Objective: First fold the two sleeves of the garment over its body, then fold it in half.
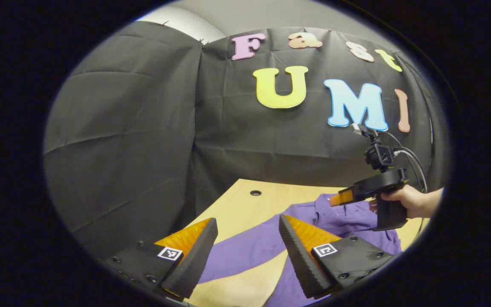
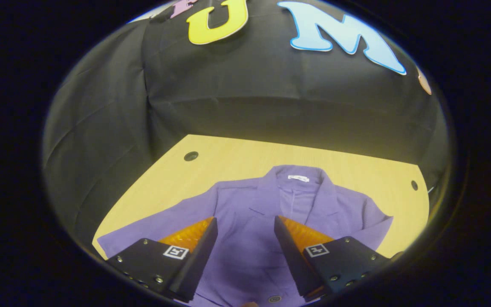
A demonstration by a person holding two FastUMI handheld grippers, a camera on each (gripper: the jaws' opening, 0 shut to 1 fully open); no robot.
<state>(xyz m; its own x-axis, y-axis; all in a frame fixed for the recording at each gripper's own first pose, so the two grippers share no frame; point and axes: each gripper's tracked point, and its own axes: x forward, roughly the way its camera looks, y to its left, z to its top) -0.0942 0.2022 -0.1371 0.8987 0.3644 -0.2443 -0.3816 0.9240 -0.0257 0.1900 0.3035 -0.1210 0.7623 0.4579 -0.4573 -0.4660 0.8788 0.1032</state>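
A purple jacket [image 2: 249,247] lies flat on the wooden table [image 2: 237,157], front up, with its collar [image 2: 298,177] toward the booth wall. One sleeve [image 2: 143,232] stretches out to the left in the right gripper view; the other sleeve [image 2: 373,224] is bent close to the body. My right gripper [image 2: 245,219] hovers open over the jacket's chest, with nothing between its fingers. My left gripper [image 1: 247,221] is open above the outstretched sleeve [image 1: 245,249], apart from it. In the left gripper view, a hand [image 1: 414,200] holds the right gripper [image 1: 341,198] above the jacket [image 1: 339,217].
Black cloth walls stand close behind and to the left of the table. The tabletop has round cable holes [image 2: 191,155] [image 2: 414,185] near its far corners. Bare wood [image 1: 237,204] shows beyond the collar and beside the sleeve. A cable [image 1: 414,164] trails from the right gripper.
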